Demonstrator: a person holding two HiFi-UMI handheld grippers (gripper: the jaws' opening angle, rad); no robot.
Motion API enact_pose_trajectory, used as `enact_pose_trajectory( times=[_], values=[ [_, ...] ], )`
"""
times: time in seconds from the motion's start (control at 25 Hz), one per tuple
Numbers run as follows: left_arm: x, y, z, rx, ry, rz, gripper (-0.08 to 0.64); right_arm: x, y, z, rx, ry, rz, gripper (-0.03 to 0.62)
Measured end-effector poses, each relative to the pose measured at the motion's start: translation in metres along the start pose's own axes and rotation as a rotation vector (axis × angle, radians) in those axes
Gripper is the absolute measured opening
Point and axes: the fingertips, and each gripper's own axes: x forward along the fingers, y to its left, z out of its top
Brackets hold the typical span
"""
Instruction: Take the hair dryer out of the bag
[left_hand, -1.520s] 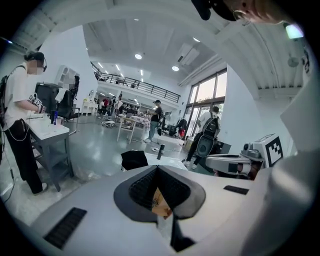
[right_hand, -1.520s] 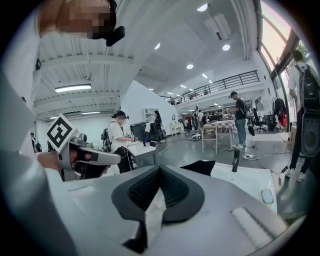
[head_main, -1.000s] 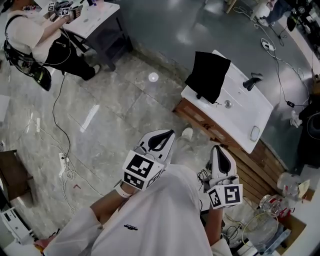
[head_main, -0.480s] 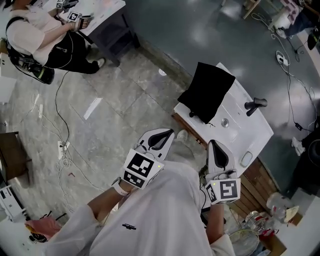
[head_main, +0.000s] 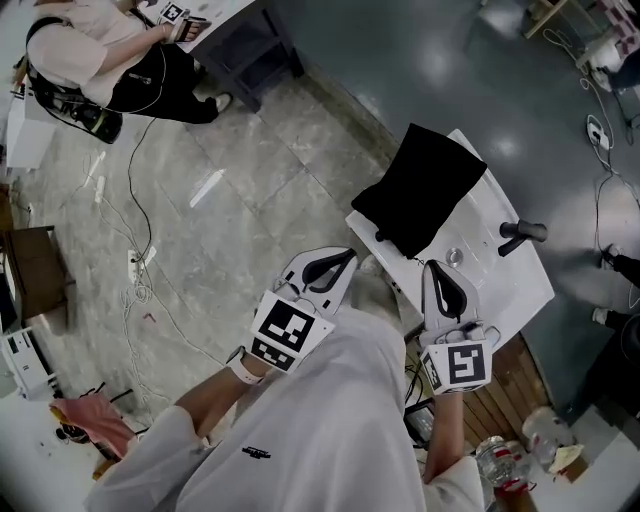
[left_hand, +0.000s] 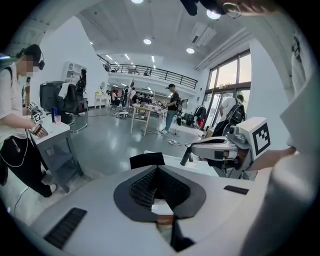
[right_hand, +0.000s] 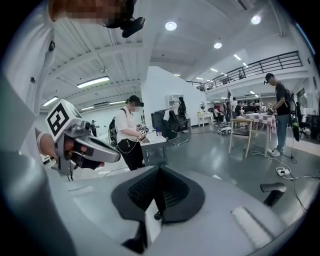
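Note:
A black bag stands on the far left end of a white table; the left gripper view also shows the bag. To its right on the tabletop lies a black object shaped like a hair dryer, which the right gripper view shows low at the right. My left gripper is shut and empty, short of the table's near corner. My right gripper is shut and empty too, its tip over the table's near edge below the bag. Neither touches the bag.
A small round metal item lies on the table by the bag. Cables and a power strip trail over the tiled floor at left. A person works at a table at top left. Wooden planks and bottles sit below the table.
Both grippers have travelled toward the white table; the table and bag now sit closer to them, and the right gripper's tip has reached the table's edge. Both stay shut.

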Motion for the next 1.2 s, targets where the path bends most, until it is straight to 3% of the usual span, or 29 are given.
enact_pose_trajectory(
  times=[0.52, 0.96, 1.2],
  values=[
    [0.007, 0.015, -0.023, 0.022, 0.047, -0.013, 0.008, 0.025, 0.014, -0.024, -0.011, 0.032, -0.006, 0.052],
    [0.024, 0.035, -0.071, -0.016, 0.079, -0.031, 0.008, 0.064, 0.027, -0.068, -0.118, 0.102, 0.003, 0.104],
    [0.044, 0.041, -0.091, -0.028, 0.085, -0.055, 0.008, 0.087, 0.026, -0.09, -0.132, 0.119, -0.007, 0.138]
  ],
)
